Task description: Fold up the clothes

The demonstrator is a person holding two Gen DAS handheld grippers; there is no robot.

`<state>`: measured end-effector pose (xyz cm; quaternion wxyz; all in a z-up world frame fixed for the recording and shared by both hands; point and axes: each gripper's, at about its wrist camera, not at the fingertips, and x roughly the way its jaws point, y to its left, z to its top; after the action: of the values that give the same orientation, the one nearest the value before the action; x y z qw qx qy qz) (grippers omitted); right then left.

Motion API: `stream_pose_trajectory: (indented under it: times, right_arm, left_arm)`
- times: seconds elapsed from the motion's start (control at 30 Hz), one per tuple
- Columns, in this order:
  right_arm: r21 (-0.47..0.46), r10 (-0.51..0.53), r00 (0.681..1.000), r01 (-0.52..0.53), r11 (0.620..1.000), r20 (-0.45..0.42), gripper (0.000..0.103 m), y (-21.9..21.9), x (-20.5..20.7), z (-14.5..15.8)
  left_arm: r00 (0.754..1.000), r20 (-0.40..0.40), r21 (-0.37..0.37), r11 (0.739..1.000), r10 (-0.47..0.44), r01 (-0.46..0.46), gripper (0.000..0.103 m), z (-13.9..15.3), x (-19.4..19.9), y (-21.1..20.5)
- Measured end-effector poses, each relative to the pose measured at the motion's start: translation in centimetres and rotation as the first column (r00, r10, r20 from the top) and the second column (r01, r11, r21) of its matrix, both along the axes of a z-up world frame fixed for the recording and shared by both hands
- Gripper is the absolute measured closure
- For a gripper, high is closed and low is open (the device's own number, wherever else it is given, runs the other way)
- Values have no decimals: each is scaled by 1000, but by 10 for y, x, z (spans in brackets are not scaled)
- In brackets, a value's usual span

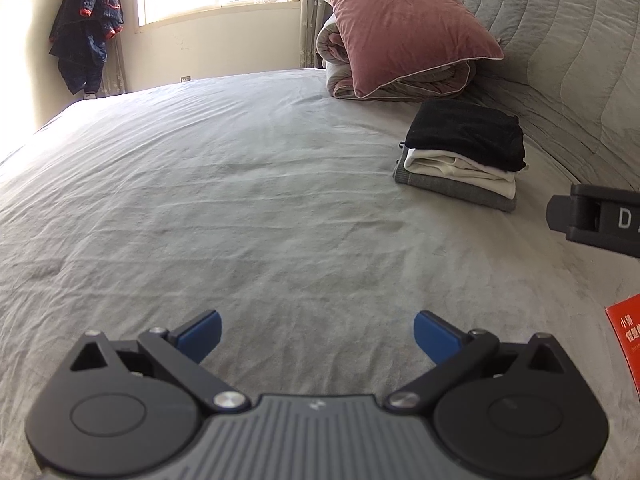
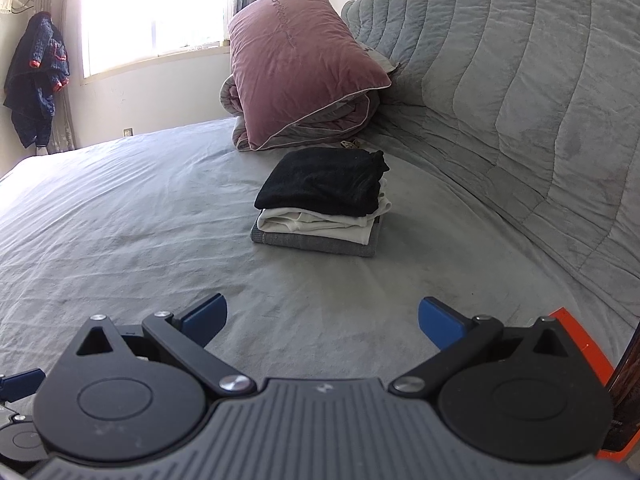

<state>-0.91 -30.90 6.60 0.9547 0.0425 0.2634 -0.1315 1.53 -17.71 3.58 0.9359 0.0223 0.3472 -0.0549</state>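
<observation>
Left wrist view: a stack of folded clothes (image 1: 464, 152) sits on the bed (image 1: 240, 200), far right, just in front of the padded headboard (image 1: 560, 60). It has three layers: a black garment (image 1: 468, 134) on top, a cream one (image 1: 460, 170) in the middle, a grey one (image 1: 452, 190) at the bottom, each folded flat with edges roughly lined up. The grey sheet around it is lightly wrinkled. The left gripper (image 1: 318, 336) hovers over bare sheet near the camera, its blue-tipped fingers (image 1: 200, 334) spread wide with nothing between them. At the right edge, a dark block of the right gripper (image 1: 596, 216) is cut off; its fingers are out of frame here. A red printed item (image 1: 626, 340) is also cut by the edge, its text too partial to read.

Right wrist view: the same stack (image 2: 324, 200) lies ahead, centre, near a pink pillow (image 2: 296, 64) leaning on a rolled quilt (image 2: 320, 124). The right gripper (image 2: 322, 320) has its fingers (image 2: 440, 322) spread apart, empty. A small pale object behind the stack is too small to identify. An orange item (image 2: 580, 344) is mostly hidden behind the gripper. A dark jacket (image 2: 36, 80) hangs far left beside an overexposed window (image 2: 152, 12).
</observation>
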Motion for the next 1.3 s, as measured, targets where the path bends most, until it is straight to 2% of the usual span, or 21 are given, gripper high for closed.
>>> stream_pose_trajectory:
  times: [1.2,1.3]
  right_arm:
    - [18,-12,1000,12,1000,-20,0,-4,0,-4]
    - [8,-10,1000,10,1000,-24,0,-3,-1,-1]
  left_arm:
    - [1000,-8,6,1000,-5,5,0,13,-4,2]
    - [999,-43,-21,1000,-1,0,1,12,-1,6]
